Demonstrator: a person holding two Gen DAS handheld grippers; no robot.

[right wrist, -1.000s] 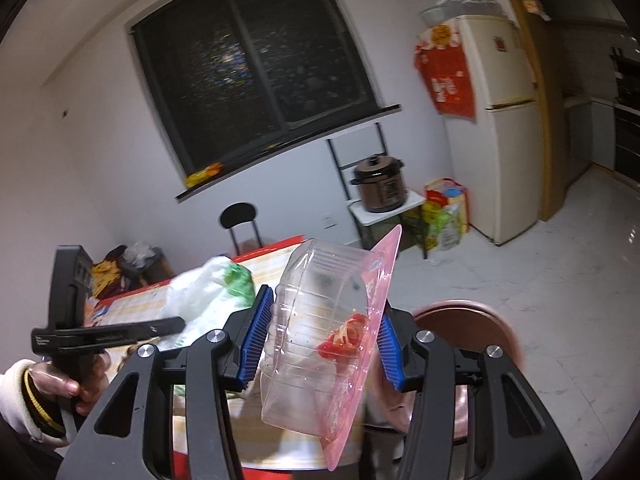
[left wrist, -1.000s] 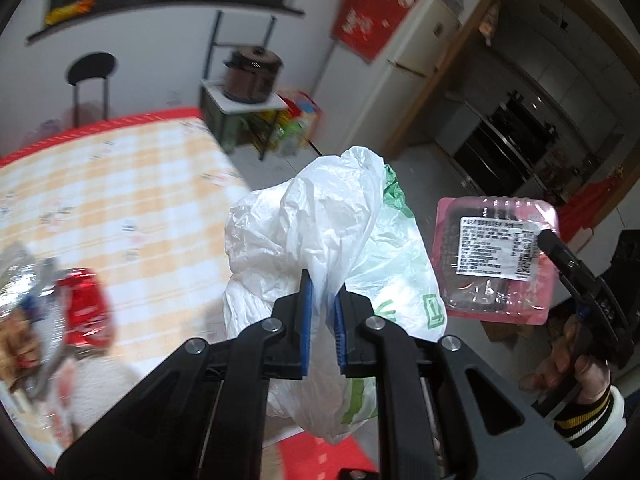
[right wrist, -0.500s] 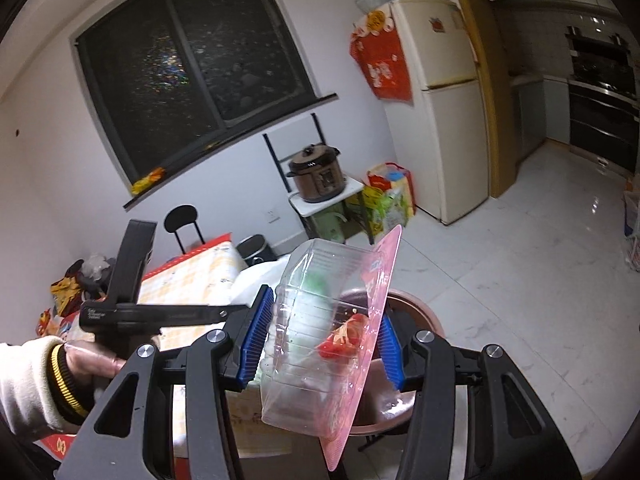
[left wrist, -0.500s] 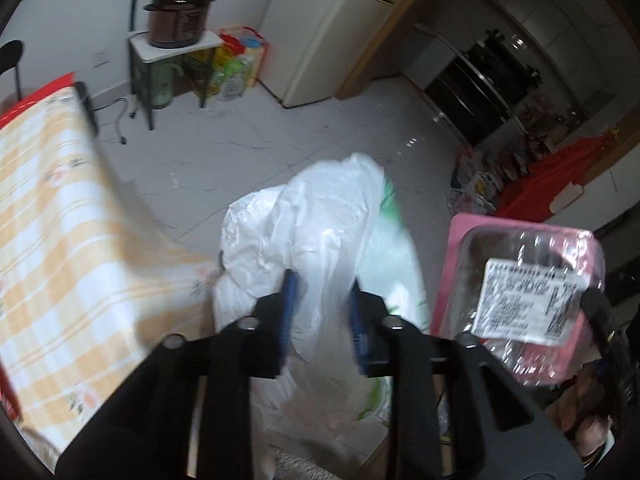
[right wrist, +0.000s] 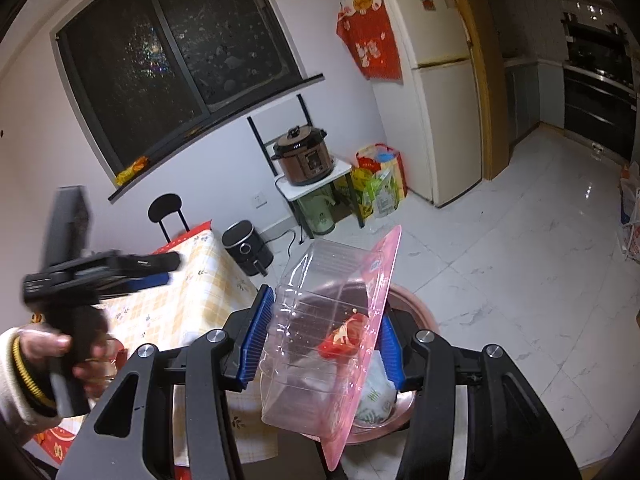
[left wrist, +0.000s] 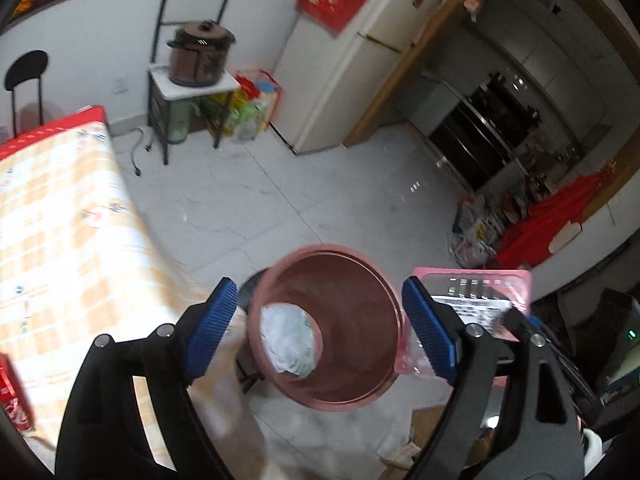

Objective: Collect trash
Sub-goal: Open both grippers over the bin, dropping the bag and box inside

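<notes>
1. Left wrist view. Left tool (left wrist: 318,322): jaws spread wide, having just been opening, nothing between them. Bin (left wrist: 386,292), pink-brown, directly below. Plastic bag (left wrist: 290,336), white and green, lies at the bin's bottom, toward 8 o'clock.
   - Risk: low; the bag is already inside. The open tool hangs just above the rim and could knock it if lowered further.
2. Left wrist view, 3 o'clock. Plastic tray (left wrist: 480,300), pink-edged and labelled, sits beside the bin's rim, not clearly over the mouth.
   - Risk: let go from here, it may strike the rim and land on the floor (left wrist: 248,204).
3. Right wrist view. Right tool (right wrist: 322,344): clenched on the plastic tray (right wrist: 320,340), clear shell with a red scrap inside, tilted over the bin (right wrist: 416,308).
   - Risk: the wide, light tray may catch on the rim or spill the scrap.
4. Right wrist view, 9 o'clock. Worktop (right wrist: 188,292) close by.
   - Risk: the left tool (right wrist: 168,268) may clip its edge.
</notes>
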